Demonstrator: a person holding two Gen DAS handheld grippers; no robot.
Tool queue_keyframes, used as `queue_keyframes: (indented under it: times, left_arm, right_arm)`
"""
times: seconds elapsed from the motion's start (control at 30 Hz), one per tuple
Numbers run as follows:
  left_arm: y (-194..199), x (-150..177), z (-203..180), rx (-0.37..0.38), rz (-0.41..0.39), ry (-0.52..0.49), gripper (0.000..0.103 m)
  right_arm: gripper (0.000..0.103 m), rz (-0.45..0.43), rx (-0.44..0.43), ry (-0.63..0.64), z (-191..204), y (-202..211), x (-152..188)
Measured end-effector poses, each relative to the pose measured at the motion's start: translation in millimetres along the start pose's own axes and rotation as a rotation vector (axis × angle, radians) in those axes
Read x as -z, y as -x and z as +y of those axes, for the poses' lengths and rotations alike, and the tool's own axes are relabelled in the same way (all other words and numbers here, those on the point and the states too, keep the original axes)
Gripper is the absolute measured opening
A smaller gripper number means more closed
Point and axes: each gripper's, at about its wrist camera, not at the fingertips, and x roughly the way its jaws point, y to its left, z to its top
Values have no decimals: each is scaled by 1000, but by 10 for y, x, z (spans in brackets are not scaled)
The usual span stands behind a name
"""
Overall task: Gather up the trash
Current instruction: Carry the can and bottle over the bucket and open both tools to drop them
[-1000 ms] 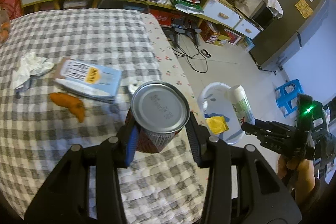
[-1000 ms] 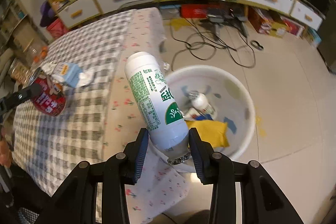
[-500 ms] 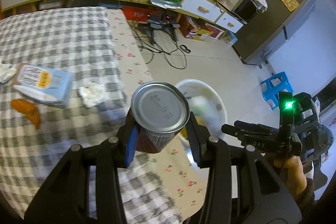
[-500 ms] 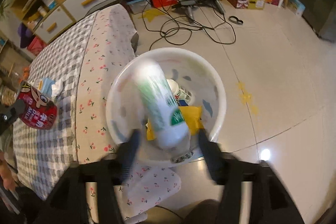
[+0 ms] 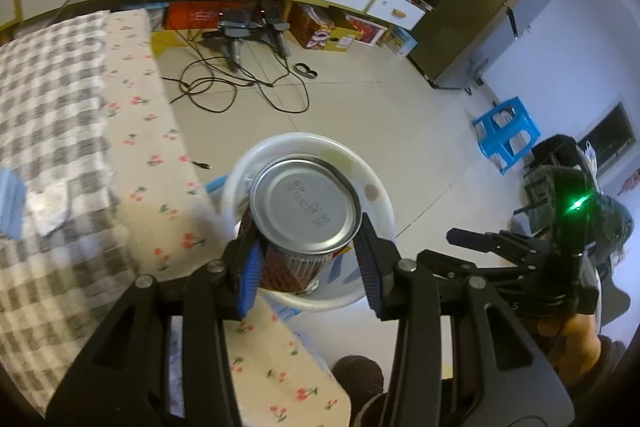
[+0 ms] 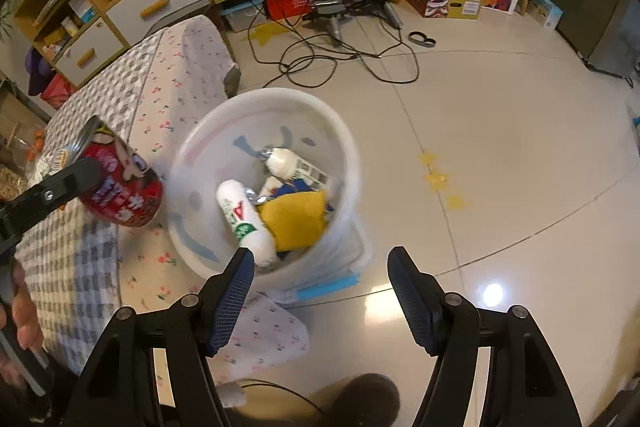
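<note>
Just past the table edge, left fingers grip the can over the bucket; right fingers spread empty.

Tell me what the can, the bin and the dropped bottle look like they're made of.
Can: metal, going by its shiny silver end; printed red wrap. Bin: probably plastic, smooth, white, slightly see-through. Bottle: likely plastic, matte white with a green label.

Off to my left gripper's left there's the table with its checkered cloth, a crumpled tissue lying on it. Ahead of my right gripper, the tiled floor has the white bin, tangled cables beyond it.
</note>
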Motion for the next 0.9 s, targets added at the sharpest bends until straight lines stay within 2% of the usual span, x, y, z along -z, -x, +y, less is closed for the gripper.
queue_keyframes:
  times: [0.1,0.17,0.2,0.23,0.3,0.4,0.6,0.9]
  left_arm:
    - [-48,-9,-41,2,-6,-22,45]
    - [-84,-18,-59,-12,-6,-30,51]
    - [-99,-21,-64,-25,3,-37,76]
    - [-102,-21,-65,-77,15,-40,102]
    - [-53,2,-62,-143,-1,-63,102]
    - [-17,32,-21,-182,8,-83,102]
    - [115,135,134,-223,22,-56,102]
    - [511,218,420,-282,-9,7,102]
  right_arm:
    - [71,0,11,-13,-121,8,18]
    - [71,1,13,-20,-184,15,21]
    - [71,0,13,-21,-204,16,16]
    - [71,-1,14,-21,-217,21,12]
    - [71,-6,16,-20,-227,34,1]
    - [71,-12,12,-19,-217,56,-11]
    - [71,-25,0,-3,-106,93,-44]
    - [72,-28,-2,79,305,51,-99]
